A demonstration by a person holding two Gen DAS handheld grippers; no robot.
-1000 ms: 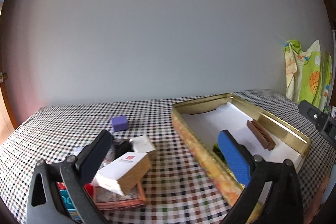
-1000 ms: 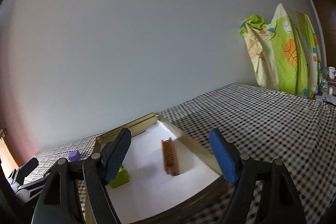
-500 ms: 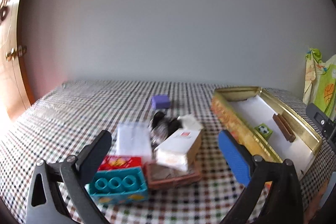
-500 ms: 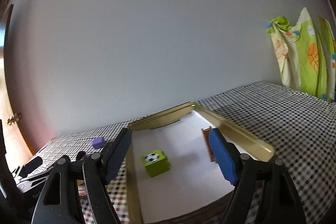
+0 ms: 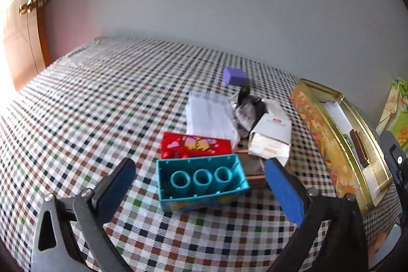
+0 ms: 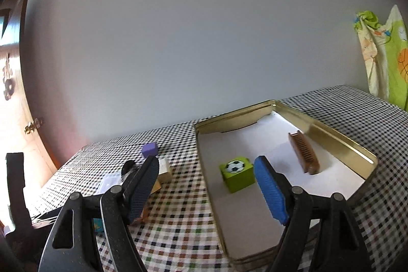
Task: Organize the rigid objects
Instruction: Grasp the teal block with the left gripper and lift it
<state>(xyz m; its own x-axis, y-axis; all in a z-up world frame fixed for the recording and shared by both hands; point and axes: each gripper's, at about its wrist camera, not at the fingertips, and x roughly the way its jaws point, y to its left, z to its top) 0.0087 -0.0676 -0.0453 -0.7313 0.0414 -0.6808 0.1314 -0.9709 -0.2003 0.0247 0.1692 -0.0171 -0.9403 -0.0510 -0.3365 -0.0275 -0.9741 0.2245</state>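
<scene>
Since 0.5 s ago left view tips down, pile larger | teal brick (image 5: 201,180) lower centre, dead ahead between my left claw (image 5: 201,185) fingers, long axis across frame | left nearer, wide open, empty | right claw (image 6: 206,190) wide open, empty, over tin (image 6: 331,142).

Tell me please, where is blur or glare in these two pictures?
Left wrist view: overexposed glare at the left edge by the door; the cloth looks slightly blurred. Right wrist view: the gold tin rim shines, and the comb inside casts a soft shadow.
</scene>
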